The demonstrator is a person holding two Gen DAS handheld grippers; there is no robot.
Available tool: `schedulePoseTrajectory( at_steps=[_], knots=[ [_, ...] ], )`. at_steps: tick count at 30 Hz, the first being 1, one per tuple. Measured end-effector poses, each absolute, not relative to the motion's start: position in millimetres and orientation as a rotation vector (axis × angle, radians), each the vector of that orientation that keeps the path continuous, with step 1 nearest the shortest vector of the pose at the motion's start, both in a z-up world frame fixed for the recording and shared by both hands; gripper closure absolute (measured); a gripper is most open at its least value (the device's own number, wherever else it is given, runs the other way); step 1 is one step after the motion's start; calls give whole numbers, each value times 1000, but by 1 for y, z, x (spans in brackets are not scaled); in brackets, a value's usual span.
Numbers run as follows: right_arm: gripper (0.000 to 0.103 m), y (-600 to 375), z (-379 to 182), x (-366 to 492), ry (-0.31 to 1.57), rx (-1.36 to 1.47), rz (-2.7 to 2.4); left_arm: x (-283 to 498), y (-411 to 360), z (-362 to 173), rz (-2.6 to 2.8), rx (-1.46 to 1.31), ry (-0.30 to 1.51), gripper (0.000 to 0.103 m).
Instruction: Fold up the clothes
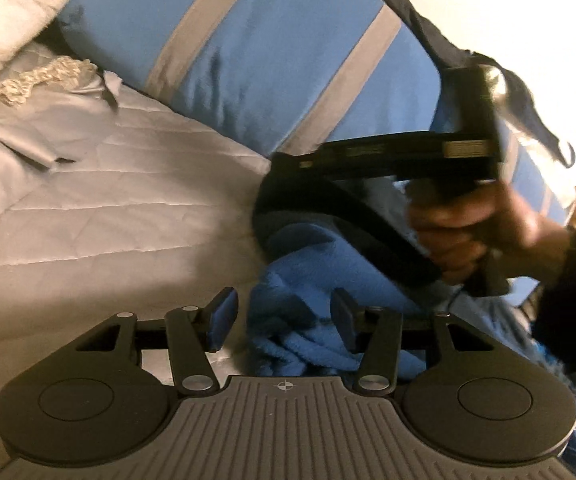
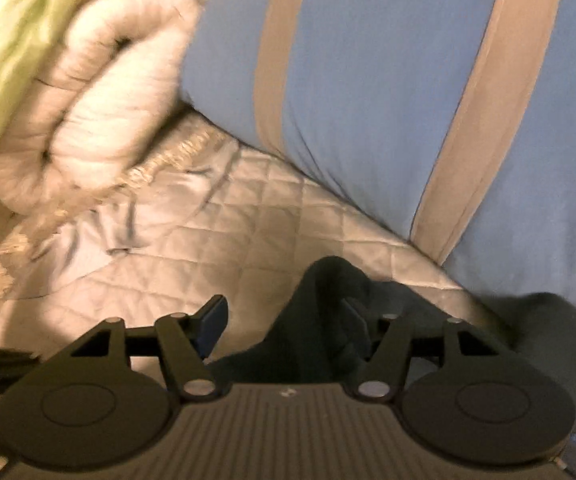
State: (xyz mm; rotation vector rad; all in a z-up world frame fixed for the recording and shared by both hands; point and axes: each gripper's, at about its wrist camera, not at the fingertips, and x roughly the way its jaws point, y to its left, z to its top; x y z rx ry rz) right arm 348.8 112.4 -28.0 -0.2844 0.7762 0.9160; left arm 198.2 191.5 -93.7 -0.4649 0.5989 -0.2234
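1. The left gripper (image 1: 283, 320) has its jaws apart, with the bunched blue fleece garment (image 1: 308, 300) lying between and beyond them on the quilted bedspread (image 1: 107, 208).
2. The right gripper (image 2: 283, 324) also stands wide, a dark garment (image 2: 328, 320) lying against its right finger.
3. A blue pillow with grey stripes (image 2: 368, 80) lies behind.
4. A hand (image 1: 464, 232) holds the right gripper above the fleece.

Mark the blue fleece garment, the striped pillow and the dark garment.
blue fleece garment (image 1: 308, 280): left wrist view, fuzzy bunched middle.
striped pillow (image 2: 368, 80): right wrist view, blue panel between tan stripes.
dark garment (image 2: 328, 292): right wrist view, raised fold.
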Motion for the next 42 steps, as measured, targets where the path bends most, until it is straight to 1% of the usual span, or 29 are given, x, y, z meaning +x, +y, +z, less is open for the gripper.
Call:
schedulePoseTrajectory(
  at_steps=[1,2,3,4,5,6,7,14,18,20,22,23,24,26,27,28,29,30,32,33,34,35,36,38,42],
  knots=[
    [31,118,-33,354,792,-283,904,198,191,-94,-219,-459,599,64],
    [35,121,-37,358,806,-280,902,198,191,-94,-214,-454,598,75],
    [37,125,-41,361,813,-278,899,197,190,-94,-210,-448,598,77],
    [54,127,-44,362,817,-283,897,196,190,-94,-210,-447,598,82],
    [80,130,-47,363,820,-297,895,195,191,-94,-210,-446,598,85],
    [92,132,-48,364,814,-319,882,193,191,-93,-209,-444,596,86],
    [97,133,-49,365,804,-334,861,190,190,-92,-208,-437,590,87],
    [99,110,-41,386,718,-201,726,170,173,-85,-202,-313,536,90],
    [100,105,-48,393,711,-145,704,167,167,-84,-190,-277,534,90],
    [99,107,-50,394,709,-130,703,168,170,-84,-194,-290,531,87],
    [95,104,-45,391,687,-95,707,170,173,-83,-188,-309,533,82],
    [78,99,-39,388,662,-69,703,169,174,-82,-184,-318,534,82],
    [70,94,-33,385,638,-49,698,169,176,-81,-184,-327,537,81],
    [38,80,-18,380,602,-45,676,166,177,-75,-161,-325,534,75],
    [31,73,-11,378,584,-43,665,163,177,-70,-162,-317,526,72],
    [24,66,-3,375,565,-46,655,161,176,-66,-162,-309,517,66],
    [21,57,4,370,545,-64,645,158,176,-61,-163,-301,508,58],
    [19,48,12,365,528,-81,638,155,176,-55,-163,-293,496,54],
    [11,25,25,354,505,-102,644,150,173,-38,-165,-267,471,40],
    [11,10,32,346,484,-102,634,147,170,-29,-167,-250,458,37],
    [9,-5,38,337,464,-99,623,144,168,-20,-169,-233,445,36],
    [2,-21,45,328,449,-106,606,141,165,-10,-171,-215,432,35],
    [1,-37,52,319,434,-112,590,138,163,-1,-173,-198,419,35],
    [0,-64,64,300,405,-139,541,133,158,18,-177,-164,393,33],
    [0,-121,84,267,370,-230,453,122,148,55,-185,-95,341,32]
  ],
)
